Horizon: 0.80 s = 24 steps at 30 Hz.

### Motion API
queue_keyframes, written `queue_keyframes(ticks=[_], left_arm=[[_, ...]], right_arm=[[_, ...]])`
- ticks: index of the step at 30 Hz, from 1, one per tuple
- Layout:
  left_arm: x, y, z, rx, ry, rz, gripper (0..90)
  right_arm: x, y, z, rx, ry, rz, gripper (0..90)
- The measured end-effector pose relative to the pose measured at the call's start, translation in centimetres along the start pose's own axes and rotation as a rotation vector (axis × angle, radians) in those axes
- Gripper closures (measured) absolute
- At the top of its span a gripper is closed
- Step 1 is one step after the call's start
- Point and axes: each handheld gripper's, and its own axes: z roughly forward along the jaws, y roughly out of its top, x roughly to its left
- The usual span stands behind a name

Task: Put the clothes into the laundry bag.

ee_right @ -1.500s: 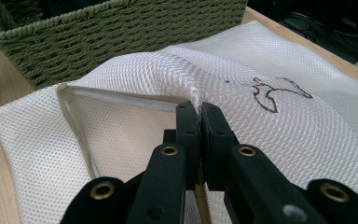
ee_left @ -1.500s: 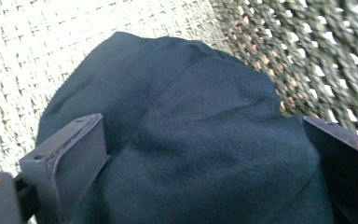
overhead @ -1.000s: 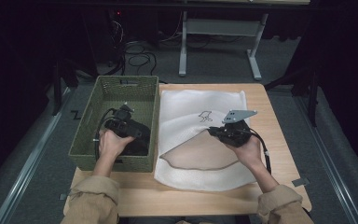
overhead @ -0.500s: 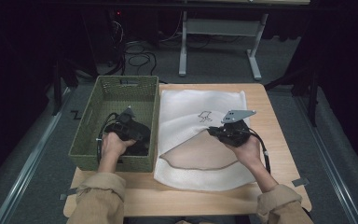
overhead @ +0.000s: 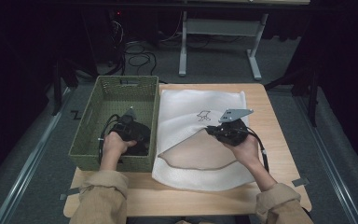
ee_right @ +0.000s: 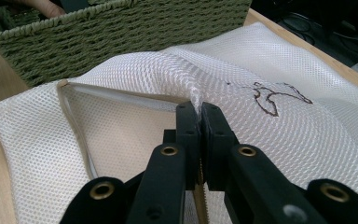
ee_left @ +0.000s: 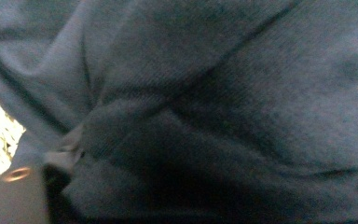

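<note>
- The right gripper (overhead: 218, 131), sitting right of centre in the high view, is pinching the upper edge of the white mesh laundry bag (overhead: 186, 116); in the right gripper view its jaws are meeting tight on a fold of the mesh (ee_right: 196, 103).
- That bag is lying flat across the middle of the wooden table (overhead: 270, 107), its mouth lifted open toward the lower left, a small bird outline (overhead: 203, 115) printed near its centre.
- The left gripper (overhead: 133, 135) is reaching down inside the green woven basket (overhead: 116, 86) at the left of the high view, just beside the bag.
- A dark garment (ee_left: 205, 107) is crowding the whole left gripper view, pressed up close to the camera.
- The left jaws have just been closing a little; whether they are gripping the garment I cannot tell.
- The person's left hand (overhead: 114, 145) is resting at the basket's near wall.
</note>
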Motion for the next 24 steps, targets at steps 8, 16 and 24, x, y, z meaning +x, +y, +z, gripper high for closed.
queue_keyframes(ticks=[8,16,24], left_arm=[[-0.2,-0.1,-0.6,0.002,0.029,0.012,40.3],[0.3,-0.2,-1.3,-0.035,-0.004,-0.016,55.1],[0.1,-0.7,-3.4,-0.194,-0.064,0.025,57.7]], right_arm=[[-0.1,-0.1,0.0,0.011,-0.004,0.002,87.8],[-0.6,-0.5,-0.1,0.027,-0.015,0.007,87.8],[-1.0,-0.8,-0.7,0.035,-0.037,0.015,87.8]])
